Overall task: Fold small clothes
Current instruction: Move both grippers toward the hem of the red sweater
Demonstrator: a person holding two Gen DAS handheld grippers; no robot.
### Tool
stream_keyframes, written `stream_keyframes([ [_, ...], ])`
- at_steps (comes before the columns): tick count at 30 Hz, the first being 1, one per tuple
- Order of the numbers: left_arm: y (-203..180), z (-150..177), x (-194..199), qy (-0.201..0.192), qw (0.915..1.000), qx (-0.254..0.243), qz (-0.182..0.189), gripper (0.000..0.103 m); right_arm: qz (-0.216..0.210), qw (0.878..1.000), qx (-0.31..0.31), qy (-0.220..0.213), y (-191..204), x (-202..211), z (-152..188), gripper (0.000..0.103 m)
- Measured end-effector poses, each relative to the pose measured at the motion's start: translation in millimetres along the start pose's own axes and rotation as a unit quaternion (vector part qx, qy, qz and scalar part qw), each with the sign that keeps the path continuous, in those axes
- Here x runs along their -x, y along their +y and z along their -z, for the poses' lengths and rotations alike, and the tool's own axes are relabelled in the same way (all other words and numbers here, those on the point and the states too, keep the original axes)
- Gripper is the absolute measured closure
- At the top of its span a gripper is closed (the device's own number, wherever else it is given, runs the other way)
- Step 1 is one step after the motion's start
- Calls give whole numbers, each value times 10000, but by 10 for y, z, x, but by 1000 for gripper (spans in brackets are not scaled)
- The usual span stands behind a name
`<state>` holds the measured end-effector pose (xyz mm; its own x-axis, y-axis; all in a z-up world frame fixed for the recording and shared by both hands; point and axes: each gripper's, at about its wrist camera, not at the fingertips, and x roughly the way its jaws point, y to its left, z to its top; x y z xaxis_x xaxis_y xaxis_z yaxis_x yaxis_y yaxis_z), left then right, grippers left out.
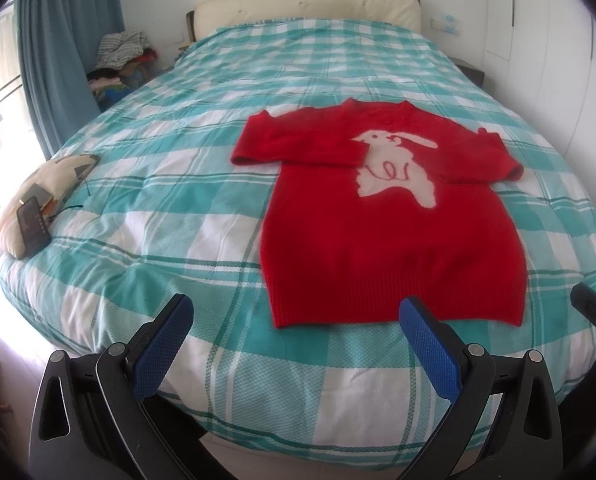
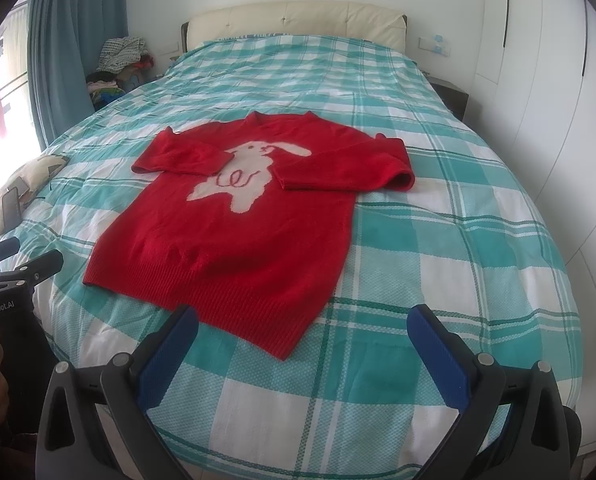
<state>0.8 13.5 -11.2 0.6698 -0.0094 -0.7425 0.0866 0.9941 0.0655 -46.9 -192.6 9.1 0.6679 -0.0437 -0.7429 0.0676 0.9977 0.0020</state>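
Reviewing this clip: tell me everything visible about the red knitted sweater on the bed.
The red knitted sweater lies flat, front up, on the teal-and-white checked bedspread, hem toward the cameras and neckline toward the headboard. A cream rabbit motif with red looping lines sits on the chest. The hem is ribbed. Both long sleeves are already folded inward across the chest, their cuffs overlapping the rabbit's edges. The knit looks soft and thick. Only the bedspread touches it; the left gripper and right gripper are open, short of the hem.
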Motion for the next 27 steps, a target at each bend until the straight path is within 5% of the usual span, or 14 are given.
stream_keyframes([
  [18, 60, 15, -19, 31, 10000, -81, -13, 0, 47, 10000, 19, 32, -27, -29, 26, 0],
  [22, 326, -11, -128, 94, 9998, 14, 186, 0, 34, 10000, 23, 18, -52, -39, 31, 0],
  [27, 790, 4, -528, 652, 9955, 380, 569, 0, 65, 9996, -278, -75, -280, -157, 74, 0],
])
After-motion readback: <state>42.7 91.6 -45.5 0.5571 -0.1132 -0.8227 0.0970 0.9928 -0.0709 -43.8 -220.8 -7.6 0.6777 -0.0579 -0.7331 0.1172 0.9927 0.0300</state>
